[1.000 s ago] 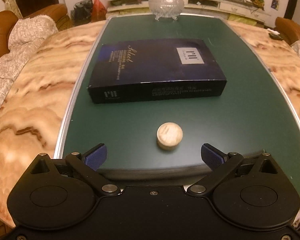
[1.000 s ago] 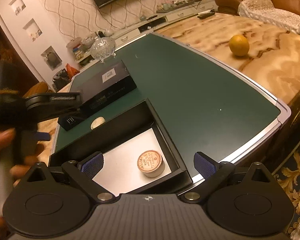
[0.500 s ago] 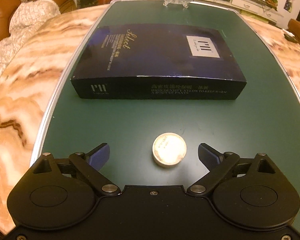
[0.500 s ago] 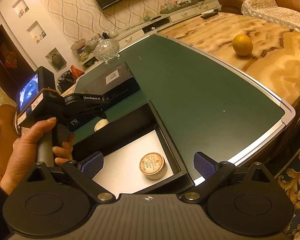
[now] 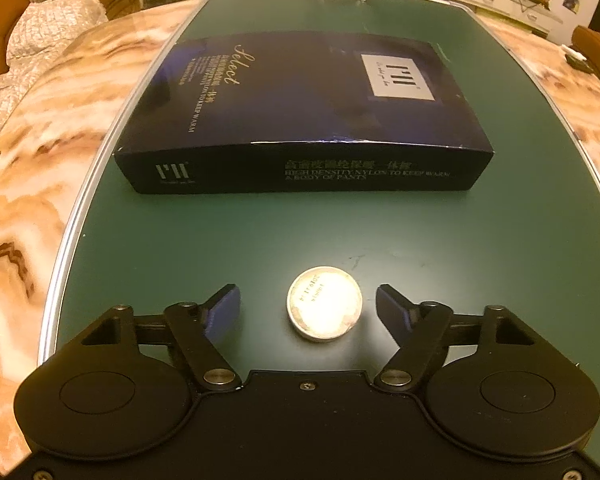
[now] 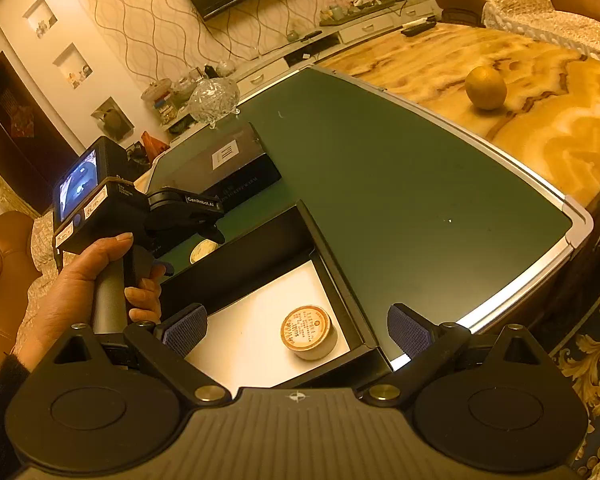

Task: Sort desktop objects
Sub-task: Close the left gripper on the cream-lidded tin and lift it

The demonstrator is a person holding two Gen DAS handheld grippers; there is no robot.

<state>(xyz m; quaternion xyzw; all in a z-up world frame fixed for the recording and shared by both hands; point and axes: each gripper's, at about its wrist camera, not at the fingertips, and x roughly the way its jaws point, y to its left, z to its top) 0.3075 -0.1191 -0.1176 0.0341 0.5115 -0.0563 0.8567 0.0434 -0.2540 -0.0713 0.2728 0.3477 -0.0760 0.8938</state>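
A small round pale tin (image 5: 324,309) lies on the green mat (image 5: 460,240), between the open fingers of my left gripper (image 5: 308,312), which touch nothing. The same tin (image 6: 202,249) shows under the left gripper (image 6: 204,228) in the right wrist view. A second round tin with an orange label (image 6: 309,332) sits in the open black tray (image 6: 260,256) with a white floor. My right gripper (image 6: 298,330) is open and empty, held above the tray.
A large dark blue flat box (image 5: 300,112) lies on the mat beyond the tin; it also shows in the right wrist view (image 6: 224,168). A crystal lidded bowl (image 6: 214,98) stands at the mat's far end. An orange (image 6: 485,87) rests on the marble table (image 6: 540,120).
My left gripper has moved forward and down, so the pale tin now sits between its fingers. The right gripper has barely moved.
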